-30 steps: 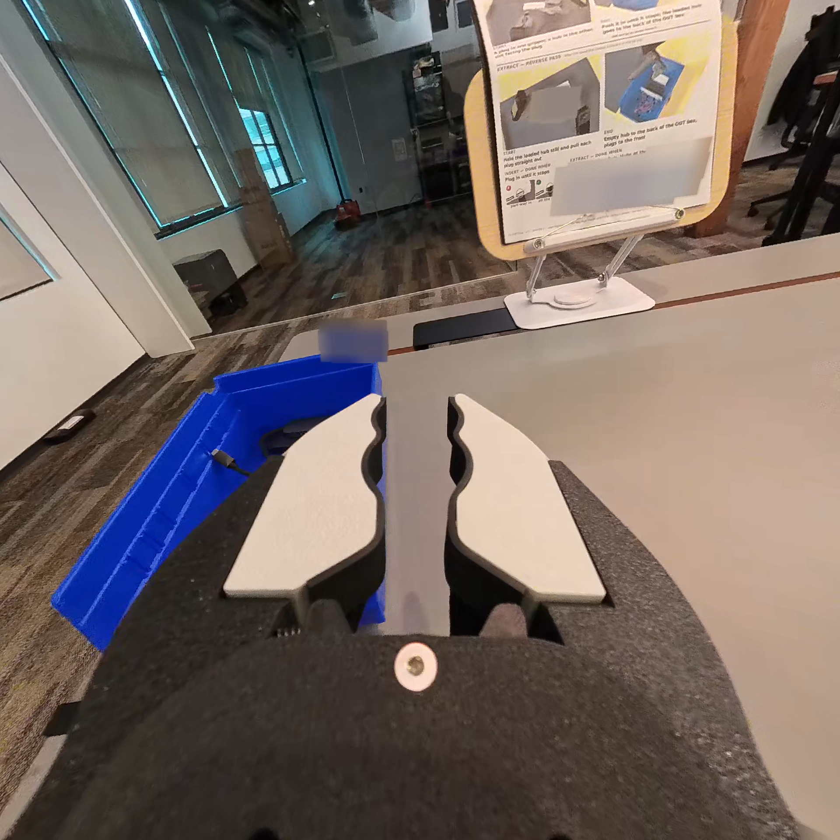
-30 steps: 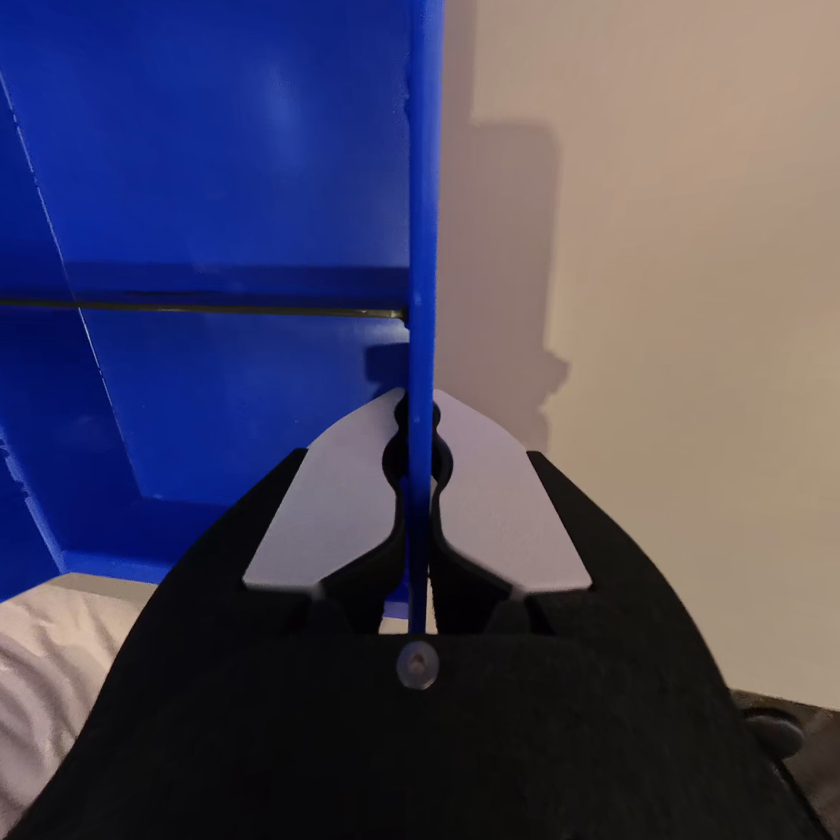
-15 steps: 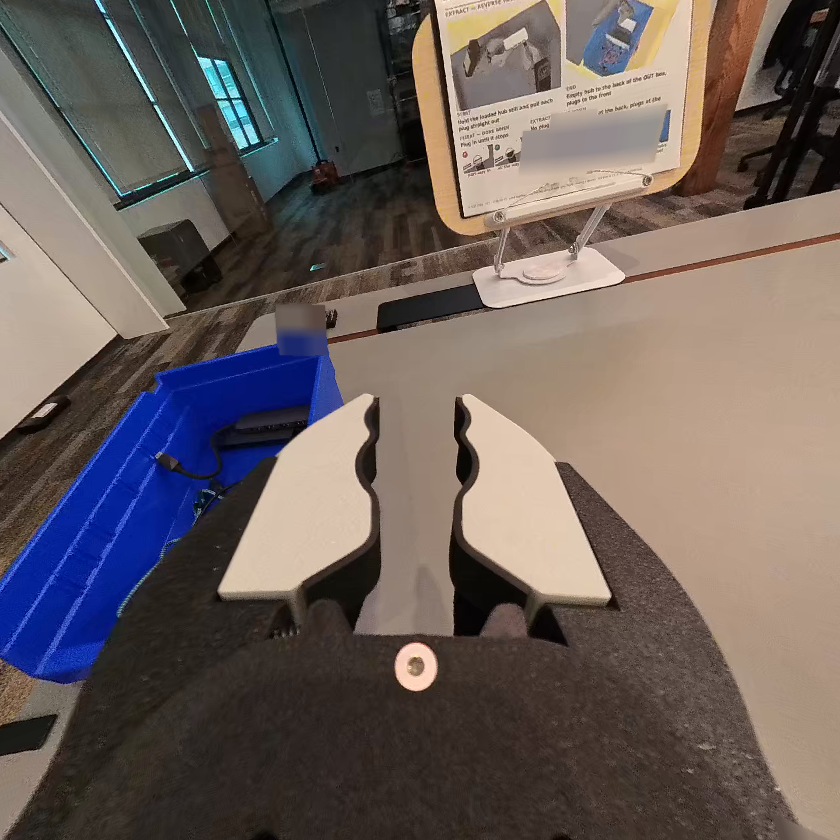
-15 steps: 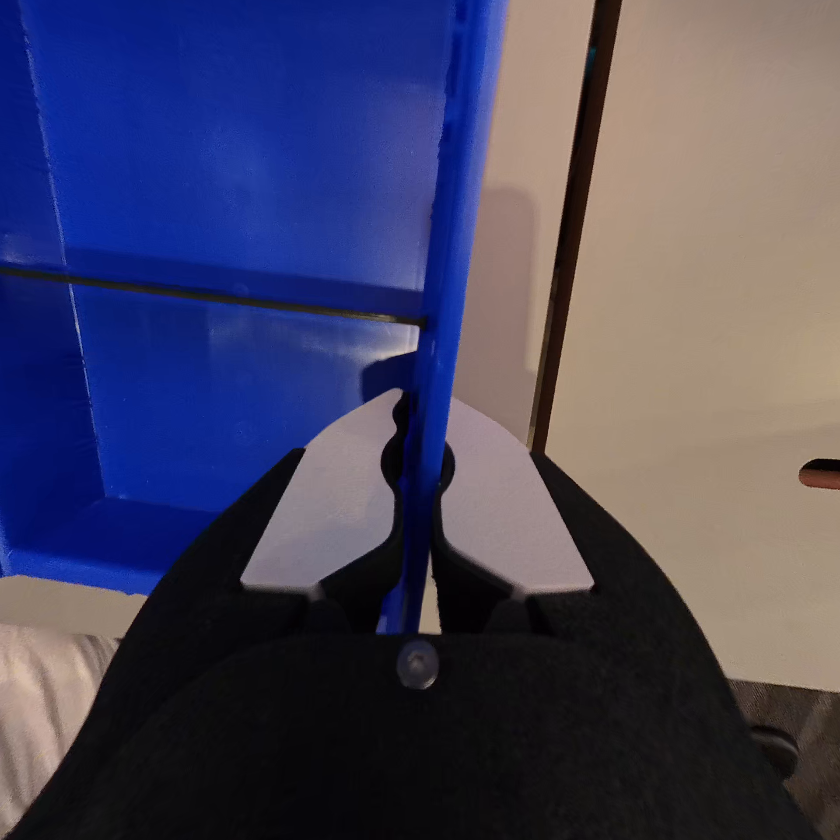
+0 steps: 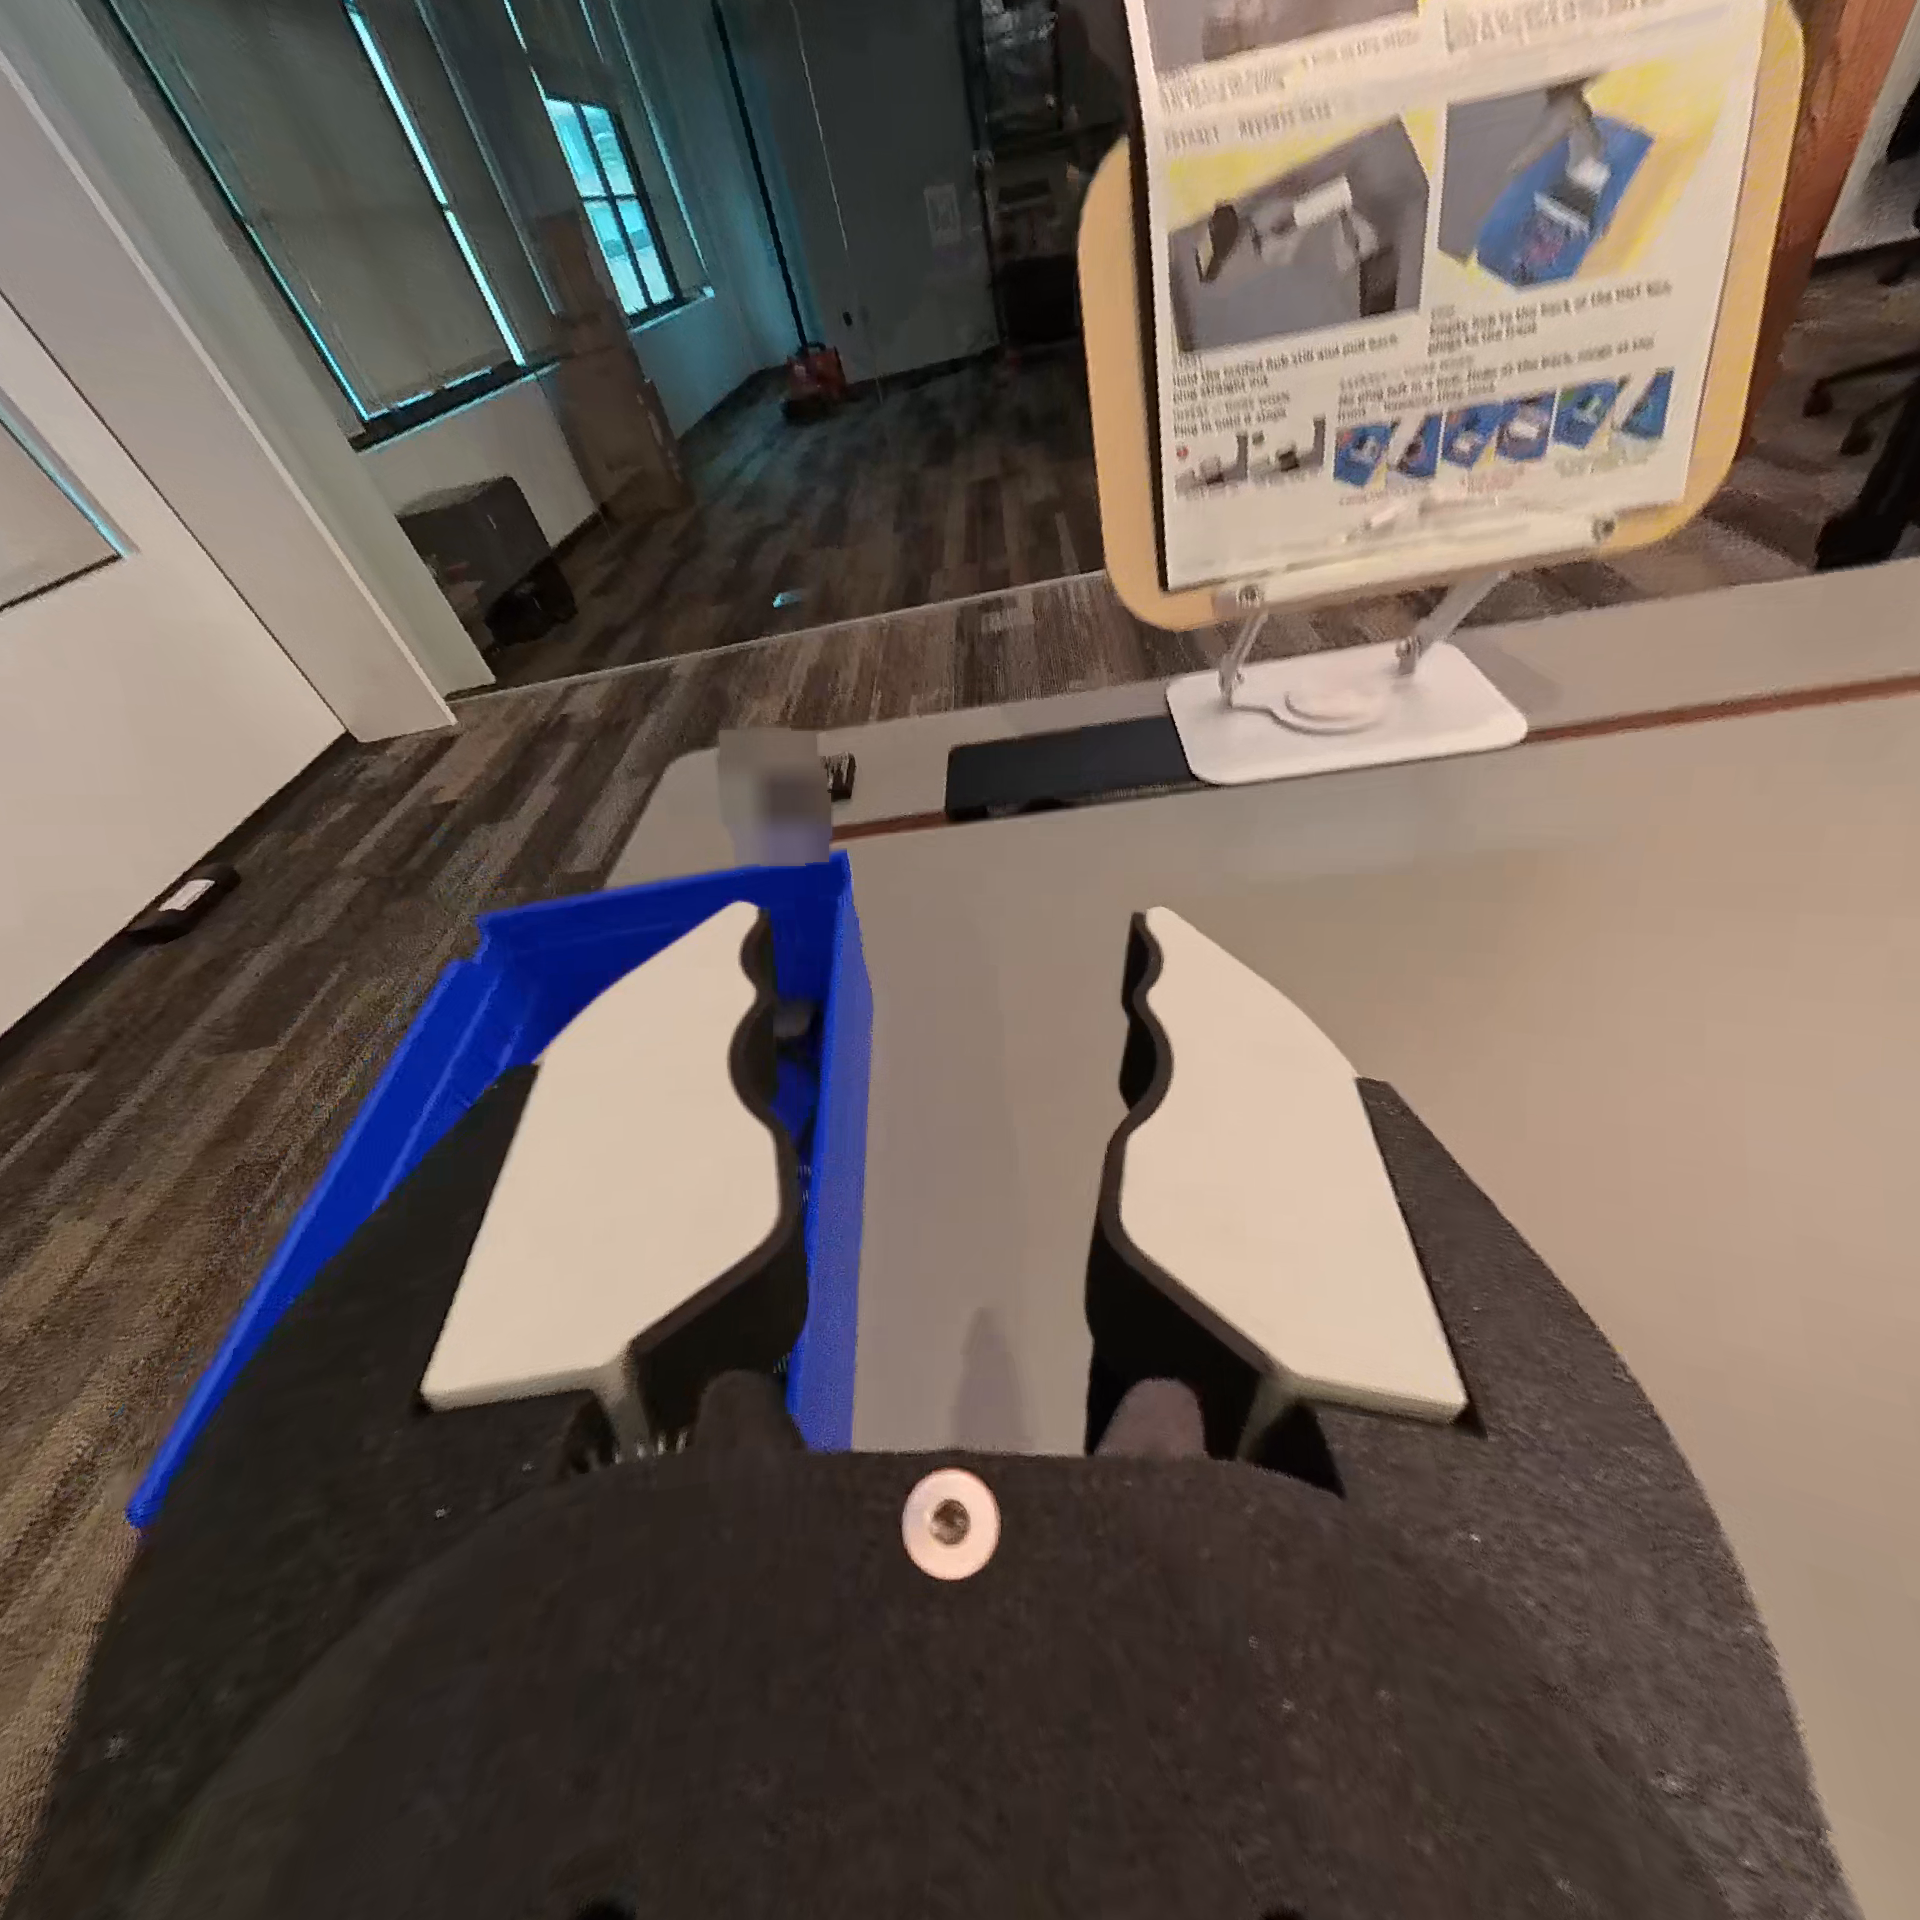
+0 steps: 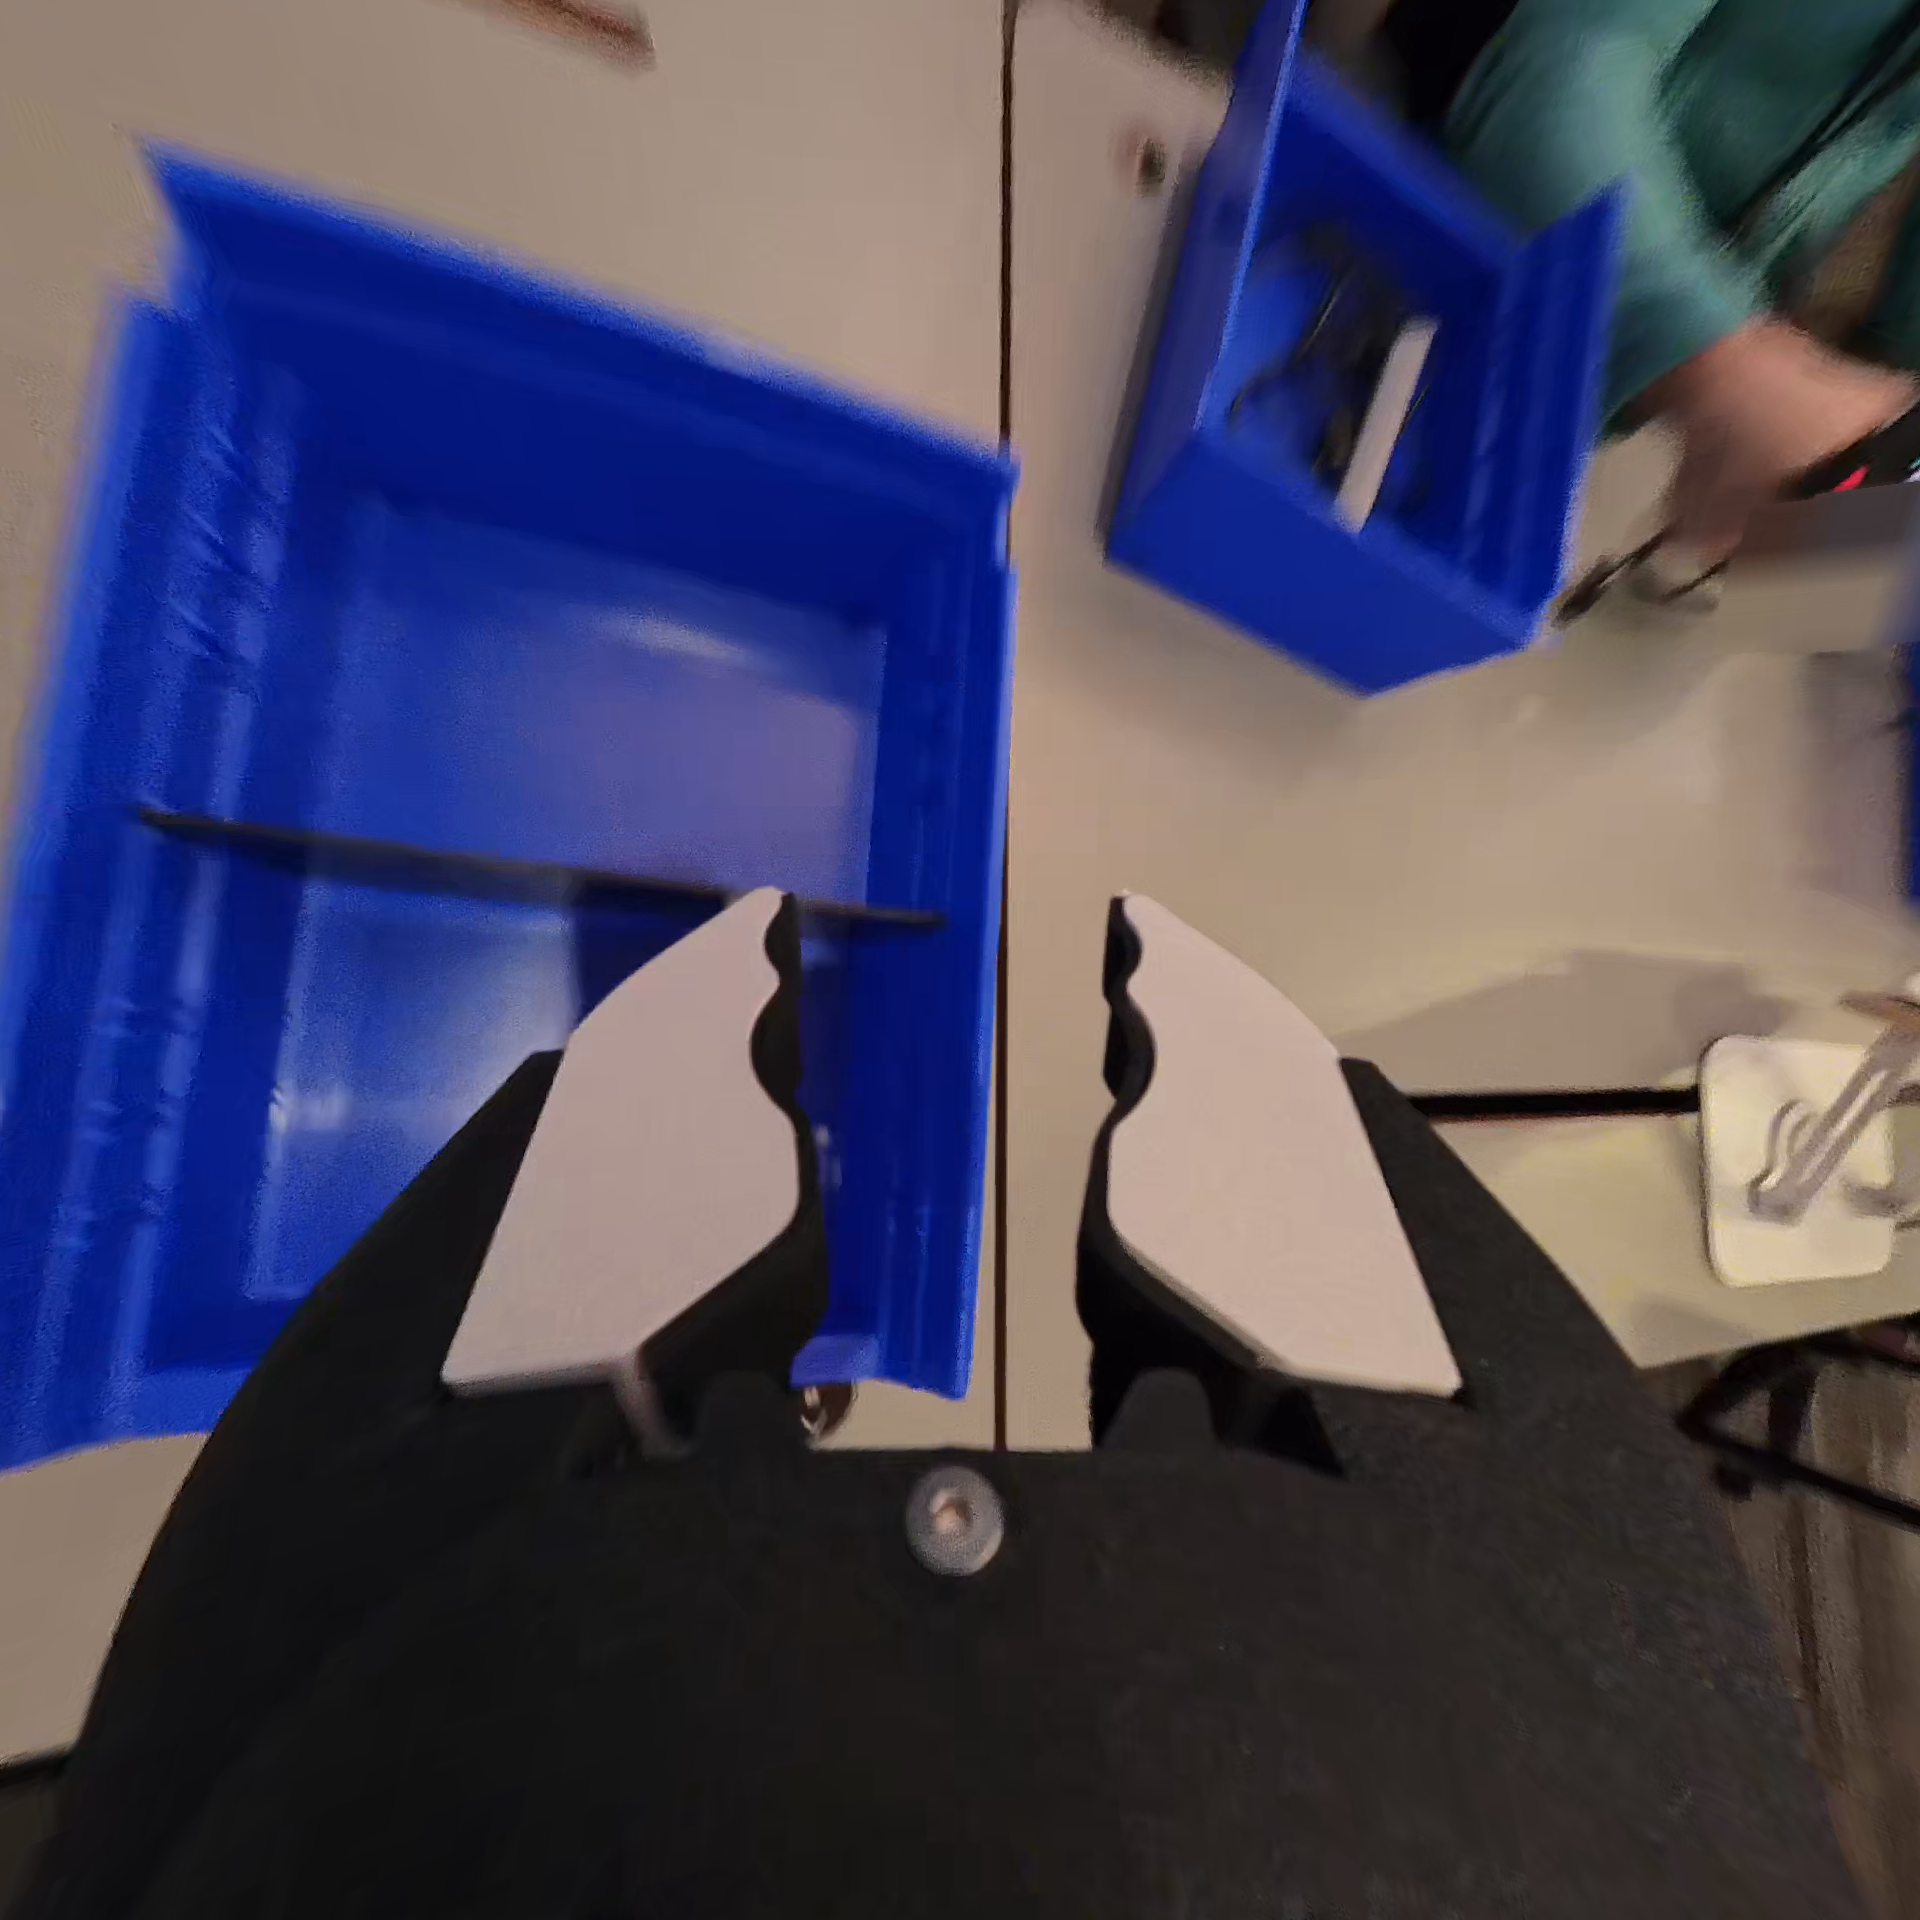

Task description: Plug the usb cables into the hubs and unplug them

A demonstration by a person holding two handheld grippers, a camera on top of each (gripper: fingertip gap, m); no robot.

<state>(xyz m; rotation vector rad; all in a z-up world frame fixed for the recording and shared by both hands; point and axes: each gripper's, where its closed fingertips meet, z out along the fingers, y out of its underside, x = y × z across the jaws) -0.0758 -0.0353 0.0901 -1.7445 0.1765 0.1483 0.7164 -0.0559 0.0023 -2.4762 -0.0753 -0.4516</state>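
My left gripper point(image 5: 945, 935) is open and empty, low over the grey table point(image 5: 1455, 1039). The right wall of a blue bin point(image 5: 836, 1091) stands between its fingers, close to the left one. That finger hides most of the bin's contents. My right gripper point(image 6: 951, 914) is open and empty above an empty blue bin point(image 6: 520, 644) with a thin black divider point(image 6: 416, 852). The view is blurred. A second blue bin point(image 6: 1299, 592) at the upper right holds dark cables and a pale hub point(image 6: 1387, 426).
A wooden stand with an instruction sheet point(image 5: 1455, 312) sits on a white base point(image 5: 1351, 717) at the table's far edge; the base also shows in the right wrist view point(image 6: 1797, 1174). A person's hand and green sleeve point(image 6: 1714, 208) are beside the second bin. A dark seam point(image 6: 1006, 260) crosses the table. Tip to tip, the grippers are about 80 cm apart.
My right gripper let go of the blue bin's wall, opened and pulled back, so the whole bin now shows. My left gripper opened wider and now straddles the other bin's right wall.
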